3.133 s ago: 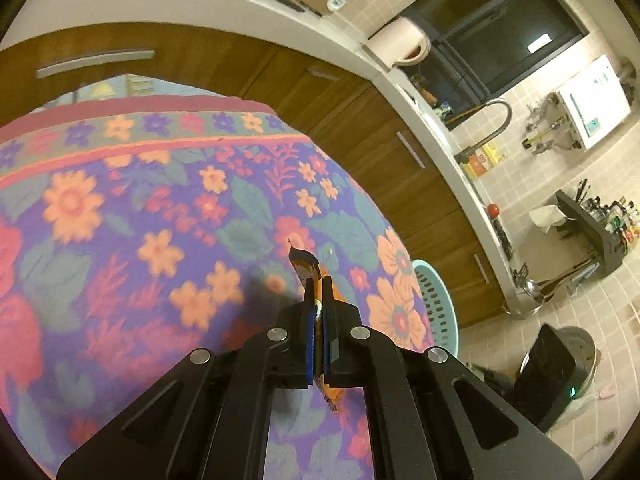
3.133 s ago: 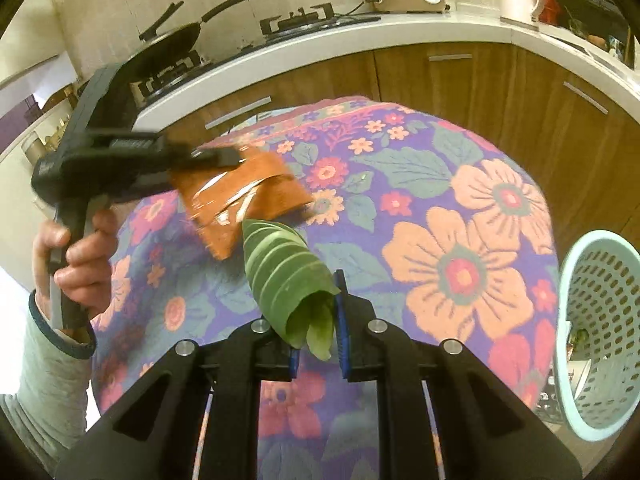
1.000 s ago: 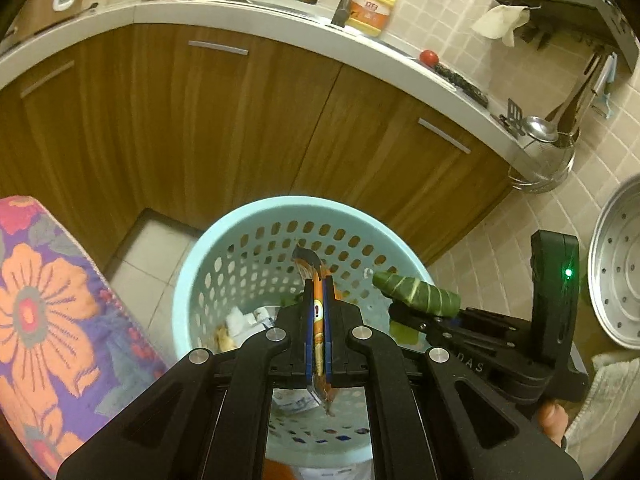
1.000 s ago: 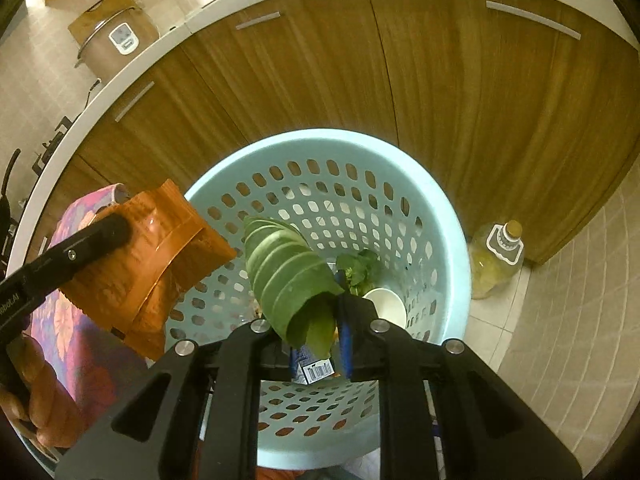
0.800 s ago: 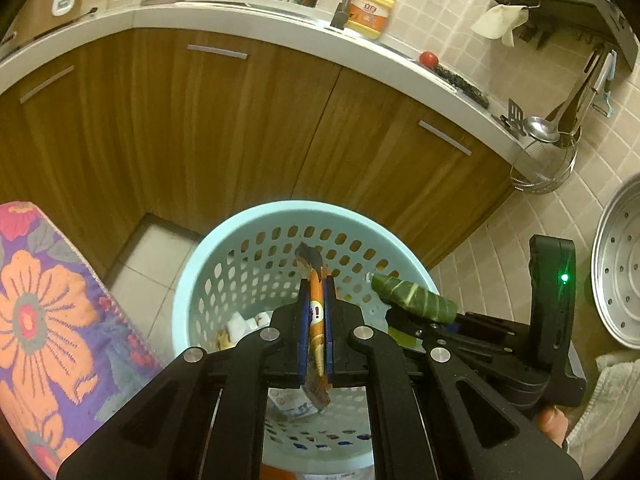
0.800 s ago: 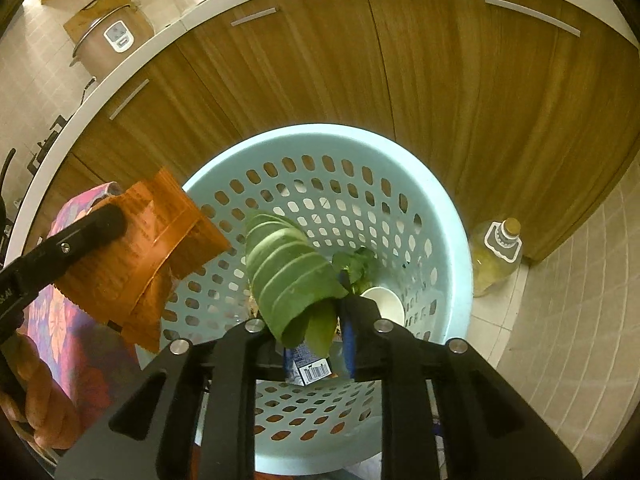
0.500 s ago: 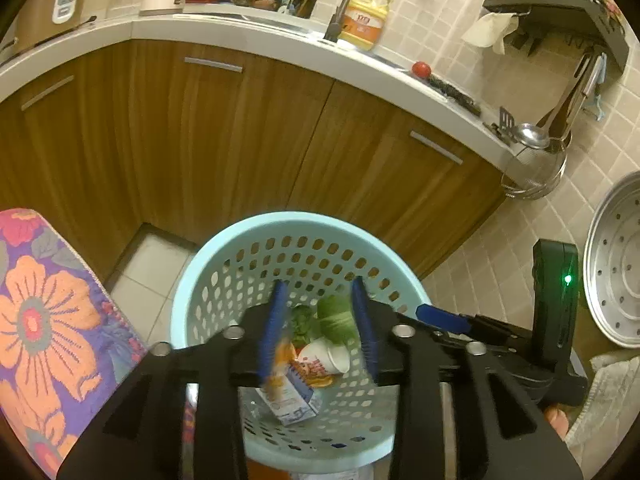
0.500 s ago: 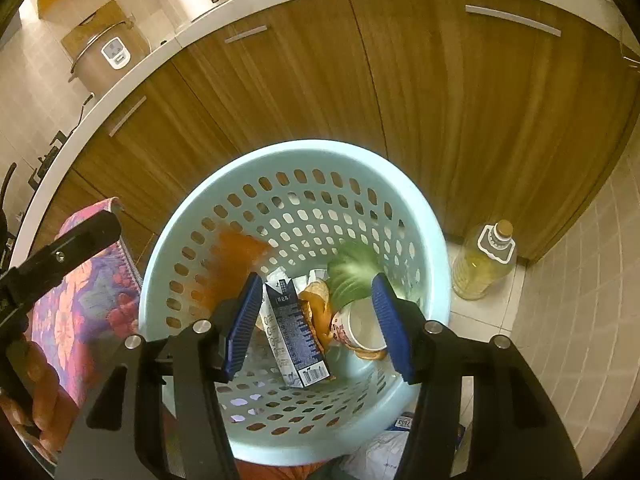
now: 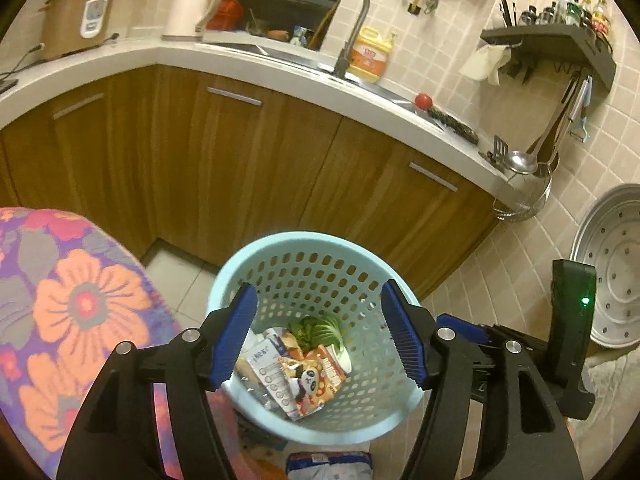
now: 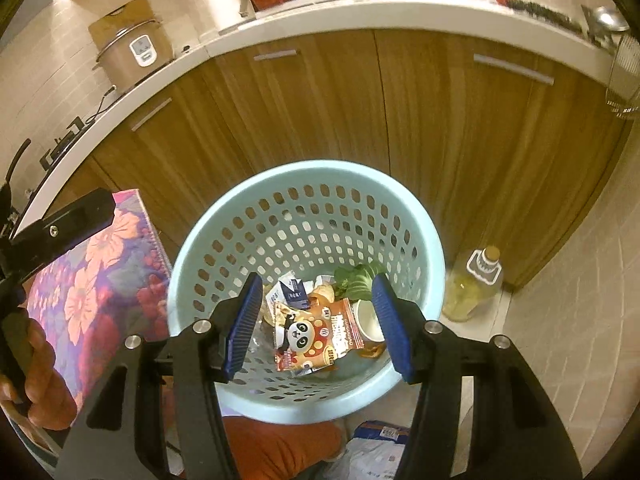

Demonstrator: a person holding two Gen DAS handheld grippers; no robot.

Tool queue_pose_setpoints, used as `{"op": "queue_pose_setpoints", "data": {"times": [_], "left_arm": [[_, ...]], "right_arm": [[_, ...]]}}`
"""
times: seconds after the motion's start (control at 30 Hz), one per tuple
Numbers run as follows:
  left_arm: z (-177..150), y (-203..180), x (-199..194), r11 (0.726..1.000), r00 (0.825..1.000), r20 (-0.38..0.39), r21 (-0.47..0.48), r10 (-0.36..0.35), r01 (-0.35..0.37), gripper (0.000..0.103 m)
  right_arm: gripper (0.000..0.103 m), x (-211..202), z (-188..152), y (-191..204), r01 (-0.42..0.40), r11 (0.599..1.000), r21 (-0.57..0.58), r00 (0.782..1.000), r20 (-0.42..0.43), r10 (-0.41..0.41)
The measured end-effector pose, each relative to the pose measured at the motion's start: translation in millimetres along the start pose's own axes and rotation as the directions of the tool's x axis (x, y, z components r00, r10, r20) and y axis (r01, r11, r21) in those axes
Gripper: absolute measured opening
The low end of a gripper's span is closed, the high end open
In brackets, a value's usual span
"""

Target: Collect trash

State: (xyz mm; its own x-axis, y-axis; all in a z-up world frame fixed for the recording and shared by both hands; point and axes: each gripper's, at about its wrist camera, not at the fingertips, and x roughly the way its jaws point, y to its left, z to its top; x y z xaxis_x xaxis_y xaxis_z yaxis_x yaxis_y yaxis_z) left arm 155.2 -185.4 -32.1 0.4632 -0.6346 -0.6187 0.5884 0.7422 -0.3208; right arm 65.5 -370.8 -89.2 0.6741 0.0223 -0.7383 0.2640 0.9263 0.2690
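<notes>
Warm, dim indoor light fills a kitchen. Wooden cabinets (image 9: 224, 160) with metal bar handles curve across the middle of the frame under a white countertop (image 9: 280, 70). Beige square tiles cover the wall (image 9: 452, 36) at upper right and the floor (image 10: 568, 300) at lower right. A dark shelf (image 9: 548, 46) hangs at upper right.
</notes>
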Motion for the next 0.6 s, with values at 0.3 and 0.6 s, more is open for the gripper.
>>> {"op": "queue_pose_setpoints", "data": {"times": [0.3, 0.6], "left_arm": [[-16, 10, -51, 0.999, 0.996, 0.082, -0.018, 0.044, -0.043, 0.071], [-46, 23, -114, 0.971, 0.959, 0.153, -0.056, 0.239, -0.233, 0.072]], "right_arm": [[0.053, -41, -10, 25, 0.013, 1.0, -0.018, 0.997, 0.078, -0.011], [0.059, -79, -24, 78, 0.047, 0.991, -0.122, 0.982, 0.189, -0.023]]}}
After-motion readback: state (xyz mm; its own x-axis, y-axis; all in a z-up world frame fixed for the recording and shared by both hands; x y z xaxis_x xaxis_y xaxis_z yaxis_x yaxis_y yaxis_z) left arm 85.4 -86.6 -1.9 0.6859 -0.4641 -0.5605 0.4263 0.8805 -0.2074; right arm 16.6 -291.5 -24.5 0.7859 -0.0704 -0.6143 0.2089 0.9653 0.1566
